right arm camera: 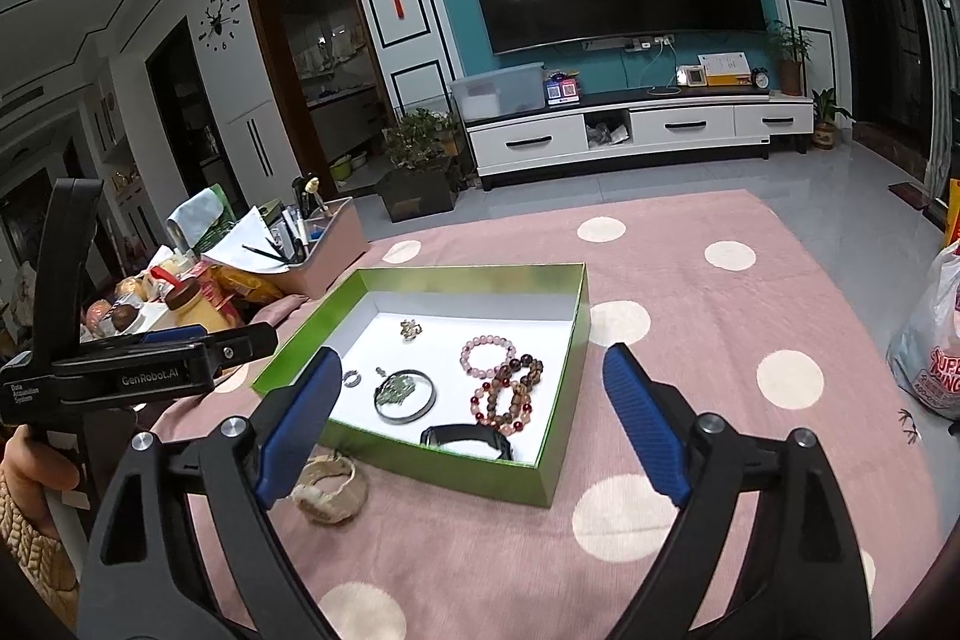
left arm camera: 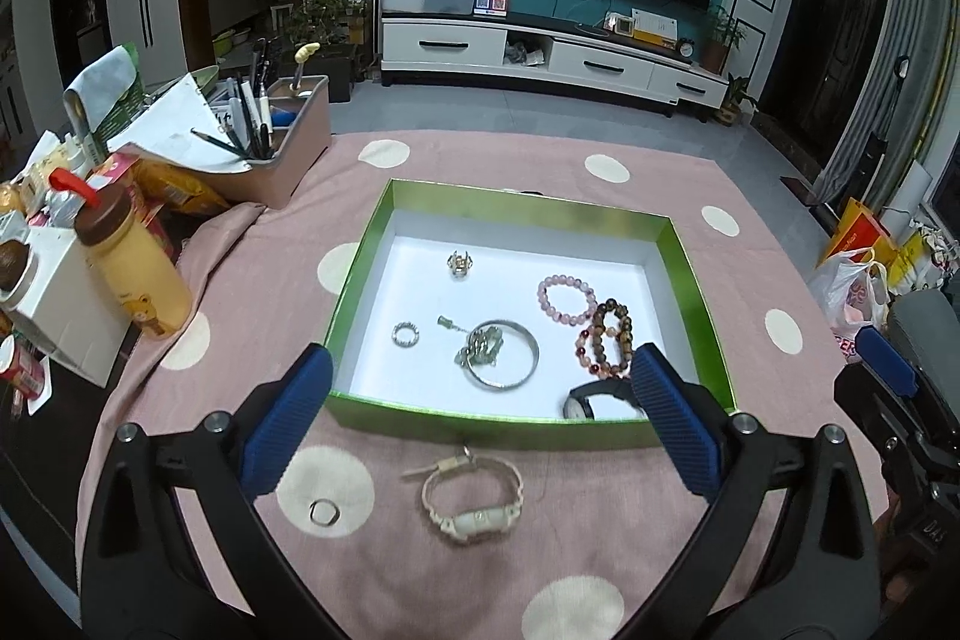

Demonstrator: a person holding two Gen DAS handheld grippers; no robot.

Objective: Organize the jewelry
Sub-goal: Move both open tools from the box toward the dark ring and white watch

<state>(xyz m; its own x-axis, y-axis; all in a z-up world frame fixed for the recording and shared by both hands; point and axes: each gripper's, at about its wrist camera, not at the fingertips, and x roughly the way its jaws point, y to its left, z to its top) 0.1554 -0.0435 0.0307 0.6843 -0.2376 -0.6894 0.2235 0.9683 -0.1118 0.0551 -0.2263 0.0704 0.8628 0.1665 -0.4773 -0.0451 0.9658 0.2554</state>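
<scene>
A green box (left arm camera: pixel 522 205) (right arm camera: pixel 567 334) with a white floor sits on the pink dotted cloth. It holds a silver bangle (left arm camera: pixel 531 367) (right arm camera: pixel 429 403), a pink bead bracelet (left arm camera: pixel 567 299) (right arm camera: pixel 487 353), brown bead bracelets (left arm camera: pixel 609 340) (right arm camera: pixel 510 394), a black watch (left arm camera: pixel 591 397) (right arm camera: pixel 468 439), a small ring (left arm camera: pixel 405 335) and a gold clip (left arm camera: pixel 461 263). A cream watch (left arm camera: pixel 474 499) (right arm camera: pixel 330 487) and a thin ring (left arm camera: pixel 324 512) lie on the cloth before the box. My left gripper (left arm camera: pixel 477 436) is open above the cream watch. My right gripper (right arm camera: pixel 474 427) is open over the box's near edge.
A pen holder (left arm camera: pixel 282 142), papers, a yellow bottle (left arm camera: pixel 135 268) and snack packs crowd the table's left side. A plastic bag (right arm camera: pixel 936 340) lies at the right edge. The left gripper's body (right arm camera: pixel 120 376) shows at left in the right wrist view.
</scene>
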